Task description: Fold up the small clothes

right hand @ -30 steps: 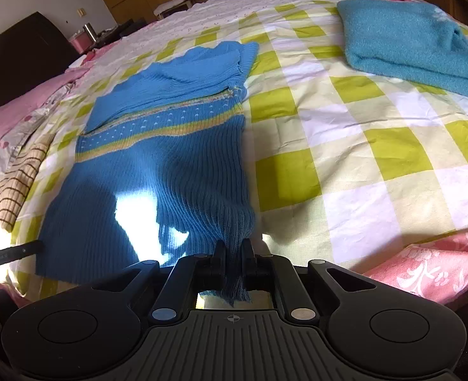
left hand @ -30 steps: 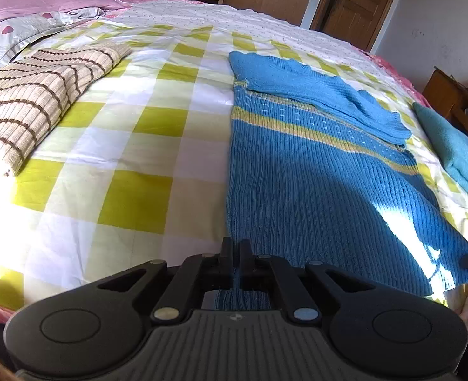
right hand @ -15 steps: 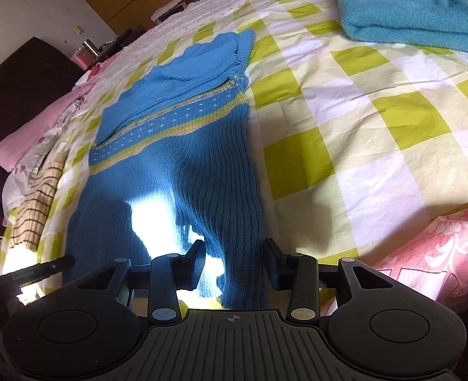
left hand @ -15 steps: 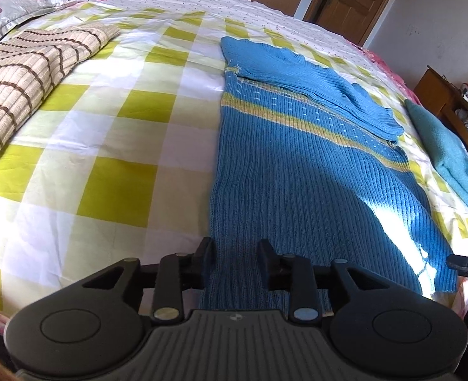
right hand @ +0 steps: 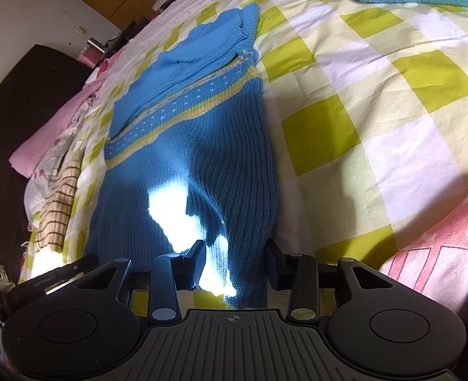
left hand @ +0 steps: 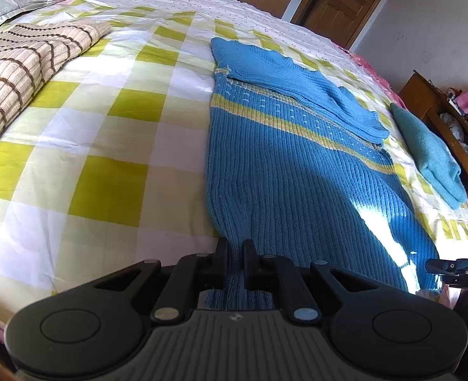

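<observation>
A blue knit sweater [left hand: 297,174] with a yellow stripe lies flat on the checked bed sheet [left hand: 106,165], sleeves folded across its top. My left gripper [left hand: 235,250] sits at the near left corner of the hem, its jaws closing, and the knit fills the narrow gap between them. In the right wrist view the sweater [right hand: 186,158] runs away from my right gripper [right hand: 235,254]. That gripper stands open at the near right hem corner, with the cloth loose between its fingers.
A folded beige striped garment [left hand: 21,73] lies at the left of the bed and a folded teal one [left hand: 430,149] at the right. A pink blanket [right hand: 440,254] hangs at the near right edge. A wooden cabinet [left hand: 437,101] stands beside the bed.
Both grippers went from shut on the hem to open. The left has since narrowed again onto the hem, while the right stays open and has rolled a little.
</observation>
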Motion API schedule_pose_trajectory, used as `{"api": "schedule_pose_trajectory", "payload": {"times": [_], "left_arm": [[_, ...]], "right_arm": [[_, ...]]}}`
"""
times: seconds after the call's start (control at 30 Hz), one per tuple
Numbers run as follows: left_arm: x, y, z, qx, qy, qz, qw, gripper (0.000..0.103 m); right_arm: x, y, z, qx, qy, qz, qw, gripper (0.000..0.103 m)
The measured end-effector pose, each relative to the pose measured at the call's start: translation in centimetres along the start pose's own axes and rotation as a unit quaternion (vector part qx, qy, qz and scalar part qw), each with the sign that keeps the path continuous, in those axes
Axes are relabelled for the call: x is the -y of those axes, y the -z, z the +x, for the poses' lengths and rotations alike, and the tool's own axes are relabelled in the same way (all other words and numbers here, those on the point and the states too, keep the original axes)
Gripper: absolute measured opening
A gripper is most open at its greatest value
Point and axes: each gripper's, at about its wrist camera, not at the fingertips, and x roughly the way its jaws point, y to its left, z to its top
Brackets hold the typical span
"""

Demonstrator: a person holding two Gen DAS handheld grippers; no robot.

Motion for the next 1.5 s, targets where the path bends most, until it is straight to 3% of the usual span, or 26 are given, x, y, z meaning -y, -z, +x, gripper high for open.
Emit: {"api": "schedule_pose_trajectory", "payload": {"times": [0.3, 0.43, 0.53, 0.67, 0.83, 1.0, 1.17, 1.5], "left_arm": [[0.1, 0.0, 0.7, -0.013, 0.011, -0.01, 0.9998, 0.015], [0.4, -0.1, 0.9, -0.016, 0.009, -0.006, 0.9998, 0.019], [0.6, -0.2, 1.1, -0.016, 0.009, -0.005, 0.9998, 0.02], [0.7, -0.2, 1.0, -0.01, 0.008, -0.005, 0.9999, 0.014], [0.7, -0.6, -0.3, 0.016, 0.039, -0.018, 0.9989, 0.013], [0.4, -1.8, -1.9, 0.056, 0.105, -0.071, 0.9903, 0.013], [0.7, -3.9, -2.7, 0.095, 0.162, -0.109, 0.9762, 0.012], [1.2, -9.6, -1.9, 0.158, 0.197, -0.136, 0.9579, 0.012]], "right_arm": [[0.8, -0.2, -0.4, 0.015, -0.027, 0.04, 0.999, 0.044], [1.8, -0.2, -0.4, 0.018, -0.063, 0.081, 0.995, 0.044], [1.6, -0.2, -0.3, 0.016, -0.066, 0.075, 0.995, 0.043], [1.0, 0.1, 0.0, 0.013, -0.028, 0.045, 0.999, 0.016], [0.6, 0.4, -1.3, 0.037, -0.042, 0.041, 0.998, 0.011], [-1.2, -0.7, -3.5, 0.082, -0.099, 0.035, 0.991, 0.011], [-2.8, -2.6, -4.6, 0.118, -0.143, 0.034, 0.982, 0.011], [-3.5, -7.7, -4.5, 0.172, -0.18, 0.064, 0.966, 0.011]]}}
